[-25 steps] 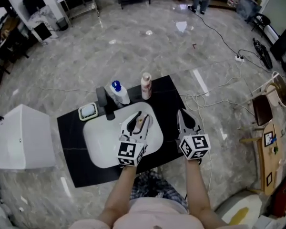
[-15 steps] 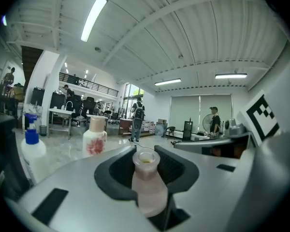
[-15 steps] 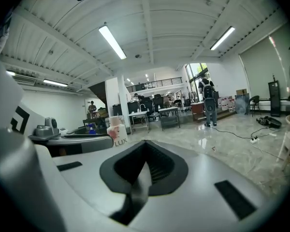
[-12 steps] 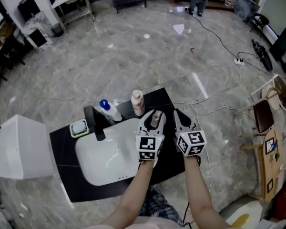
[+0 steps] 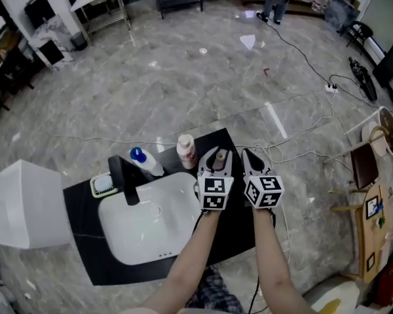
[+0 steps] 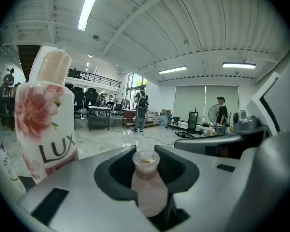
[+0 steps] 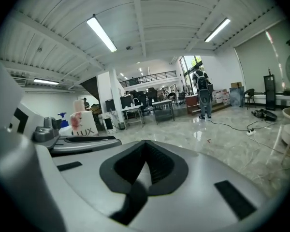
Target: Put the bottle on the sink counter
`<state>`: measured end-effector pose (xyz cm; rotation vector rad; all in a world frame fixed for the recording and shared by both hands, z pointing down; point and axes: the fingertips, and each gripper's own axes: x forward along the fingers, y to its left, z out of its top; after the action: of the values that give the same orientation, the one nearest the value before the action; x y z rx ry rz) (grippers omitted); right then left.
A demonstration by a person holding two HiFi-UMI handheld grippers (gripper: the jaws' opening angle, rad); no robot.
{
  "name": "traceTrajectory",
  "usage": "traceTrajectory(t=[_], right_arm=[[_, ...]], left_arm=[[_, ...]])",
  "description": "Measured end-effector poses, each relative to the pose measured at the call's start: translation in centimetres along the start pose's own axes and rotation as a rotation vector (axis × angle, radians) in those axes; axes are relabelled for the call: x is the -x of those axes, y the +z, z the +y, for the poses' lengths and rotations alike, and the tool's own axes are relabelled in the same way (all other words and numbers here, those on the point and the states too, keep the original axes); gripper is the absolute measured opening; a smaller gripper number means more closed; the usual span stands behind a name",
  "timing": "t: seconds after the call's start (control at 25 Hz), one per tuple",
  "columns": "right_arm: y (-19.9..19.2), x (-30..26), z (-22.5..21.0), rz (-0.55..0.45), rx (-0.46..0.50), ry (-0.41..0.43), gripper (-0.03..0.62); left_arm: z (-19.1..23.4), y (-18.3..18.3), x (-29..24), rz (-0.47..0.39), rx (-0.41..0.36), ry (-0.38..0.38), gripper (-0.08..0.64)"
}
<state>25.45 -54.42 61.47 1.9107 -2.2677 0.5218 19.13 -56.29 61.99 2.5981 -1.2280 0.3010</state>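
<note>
A small pale pink bottle [image 6: 147, 185] with an open neck stands upright between the jaws of my left gripper [image 6: 147, 164], which is shut on it. In the head view the left gripper [image 5: 216, 156] holds the bottle [image 5: 215, 163] over the black sink counter [image 5: 239, 222], just right of the white basin [image 5: 150, 214] and beside a tall Lux bottle [image 5: 186, 150]. My right gripper [image 5: 249, 156] hovers close beside it on the right. Its jaws meet at the tips, with nothing between them [image 7: 145, 148].
On the counter's back edge stand the Lux bottle [image 6: 43, 124], a blue-capped bottle [image 5: 144, 163], a black faucet [image 5: 121, 179] and a small soap dish [image 5: 103, 186]. A white box [image 5: 23, 201] sits on the floor at the left. Cables run across the floor at the right.
My left gripper has carried the pink bottle from above the basin rightward to the counter beside the Lux bottle, ending next to the right gripper. The right gripper has barely moved.
</note>
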Motion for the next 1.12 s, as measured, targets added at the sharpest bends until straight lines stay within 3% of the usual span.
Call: traceTrajectory(t=[0.44,0.76,0.84,1.0,1.12], right_arm=[[-1.2,0.7,-1.0,0.031,0.016,-0.013,0.015],[-2.4,2.0,-1.2,0.038,0.001,-0.015,0.015],[-2.5,2.2,-1.2,0.027,-0.01,-0.014,0.015],[-2.2,2.8,-1.4,0.001,-0.013,-0.018,0.015],[-2.0,3.3,-1.3,-0.005,-0.007,-0.016,0.015]], left_arm=[[0.9,-2.2,-1.8,0.051,0.026,0.029,0.132],[0.7,-2.3,-3.1,0.039,-0.057,0.057,0.133],[0.7,-2.3,-3.1,0.027,-0.041,0.041,0.133],[0.4,-2.2,-2.8,-0.008,0.026,0.013,0.224],[0.0,-2.3,-2.1,-0.019,0.016,0.007,0.244]])
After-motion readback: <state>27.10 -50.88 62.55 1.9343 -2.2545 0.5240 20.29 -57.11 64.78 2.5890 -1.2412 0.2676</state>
